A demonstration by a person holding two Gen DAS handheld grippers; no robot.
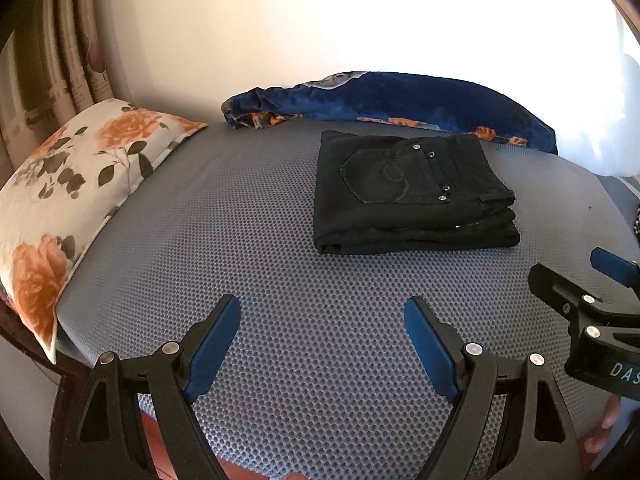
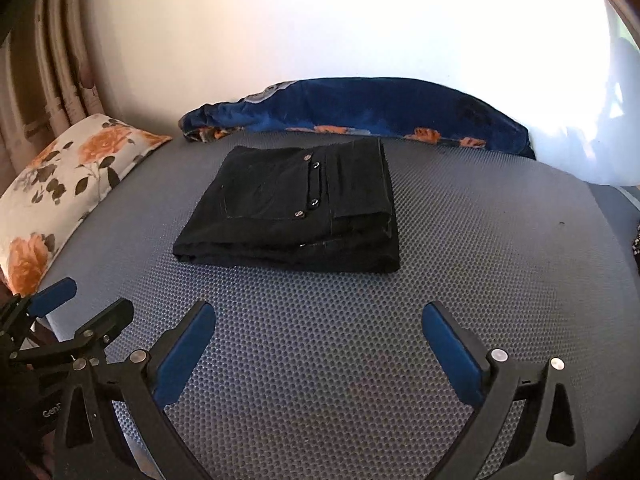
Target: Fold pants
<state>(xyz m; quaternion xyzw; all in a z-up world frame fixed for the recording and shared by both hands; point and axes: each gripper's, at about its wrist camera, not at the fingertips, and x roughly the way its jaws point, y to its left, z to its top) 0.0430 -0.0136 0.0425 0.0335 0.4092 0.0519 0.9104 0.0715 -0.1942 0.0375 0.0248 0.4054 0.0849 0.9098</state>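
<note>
The black pants (image 1: 414, 192) lie folded into a thick, neat rectangle on the grey, honeycomb-textured bed (image 1: 248, 264), toward its far edge. A back pocket faces up, its rivets catching the light, and the stacked layers show along the near side of the bundle. In the right wrist view the pants (image 2: 296, 208) sit just left of centre, flat and square.

The left hand-held gripper (image 1: 322, 344) hangs over the bed's near edge with its blue pads spread wide and nothing between them, well short of the pants. The right hand-held gripper (image 2: 318, 350) is likewise released, its jaws standing wide apart over bare mattress, also clear of the pants. Each gripper shows at the edge of the other's view, side by side.

A floral pillow (image 1: 68, 204) with orange roses lies along the bed's left edge. A blue blanket (image 1: 400, 100) with orange flowers is bunched along the far edge, just behind the pants. A white cushion (image 1: 600, 136) sits at the far right corner.
</note>
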